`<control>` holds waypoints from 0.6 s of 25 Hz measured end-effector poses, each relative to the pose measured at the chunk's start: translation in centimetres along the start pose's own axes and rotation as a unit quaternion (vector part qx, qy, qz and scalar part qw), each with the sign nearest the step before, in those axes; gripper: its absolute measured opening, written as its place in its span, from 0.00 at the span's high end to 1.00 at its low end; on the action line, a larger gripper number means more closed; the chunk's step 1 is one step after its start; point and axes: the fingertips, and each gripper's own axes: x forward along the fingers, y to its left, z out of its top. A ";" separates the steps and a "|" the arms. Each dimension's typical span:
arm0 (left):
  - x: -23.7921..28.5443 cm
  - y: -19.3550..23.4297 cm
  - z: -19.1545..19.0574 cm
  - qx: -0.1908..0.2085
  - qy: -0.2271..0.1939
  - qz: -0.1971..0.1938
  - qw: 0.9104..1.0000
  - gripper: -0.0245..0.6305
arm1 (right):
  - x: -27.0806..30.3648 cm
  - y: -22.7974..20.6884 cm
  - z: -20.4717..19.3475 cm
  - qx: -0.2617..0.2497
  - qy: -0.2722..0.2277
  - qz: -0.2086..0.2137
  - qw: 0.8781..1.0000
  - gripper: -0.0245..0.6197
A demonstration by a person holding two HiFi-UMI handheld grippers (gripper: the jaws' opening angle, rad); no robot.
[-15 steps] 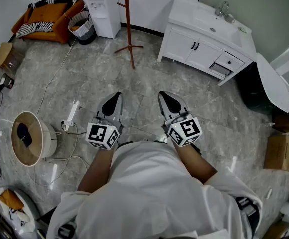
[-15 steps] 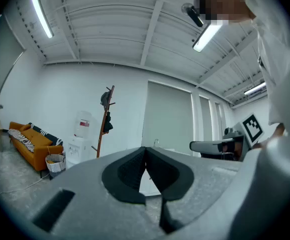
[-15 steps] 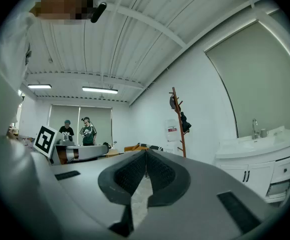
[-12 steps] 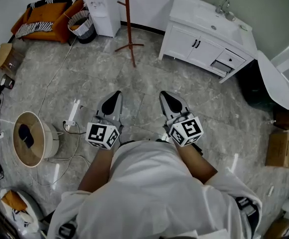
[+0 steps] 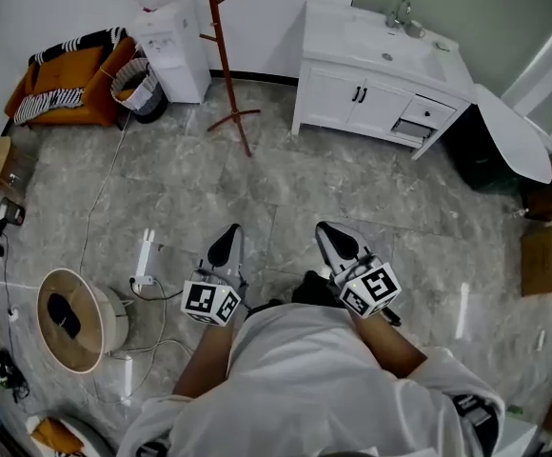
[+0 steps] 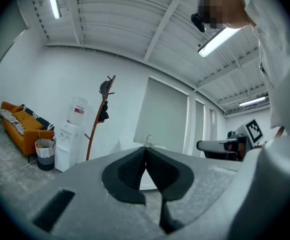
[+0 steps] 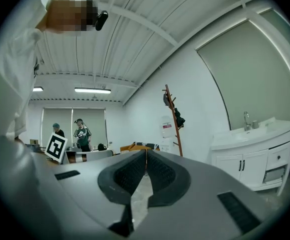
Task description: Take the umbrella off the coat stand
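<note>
left gripper (image 5: pixel 228 243) and right gripper (image 5: pixel 334 240) are both closed with nothing in them: in each gripper view the dark ribbed pads meet at the tips, and only the far wall shows past them. in the head view they sit side by side in front of the person's body, pointing level across the grey tiled floor (image 5: pixel 285 174) toward the back wall. the coat stand (image 5: pixel 221 60) is well apart from both, against that wall between the water dispenser (image 5: pixel 169 50) and the white sink cabinet (image 5: pixel 371 84). from the head its top is cut off by the frame edge, with only part of a dark shape visible there. the gripper views show the whole red-brown pole with two small dark shapes hanging from its upper pegs; the lower, narrower one is probably the umbrella (image 7: pixel 179 119), though it is too small to be sure. the person's white sleeves hide the grippers' handles.
</note>
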 end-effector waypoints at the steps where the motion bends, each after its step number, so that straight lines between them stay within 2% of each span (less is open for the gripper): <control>1: 0.4 -0.1 -0.4 -0.004 0.002 -0.003 1.000 0.94 | -0.1 -0.4 -0.2 0.002 0.005 -0.002 1.000 0.94; 7: 4.0 0.8 -0.6 -0.027 0.011 -0.032 0.999 0.94 | 3.1 -3.8 0.2 0.022 0.003 0.000 1.000 0.94; 11: 7.5 3.9 1.8 0.012 0.013 -0.032 0.999 0.94 | 8.8 -5.7 1.3 0.033 -0.019 0.026 0.999 0.94; 15: 11.8 8.2 3.8 0.018 0.006 -0.013 1.000 0.94 | 15.1 -8.4 2.5 0.039 -0.031 0.051 0.998 0.94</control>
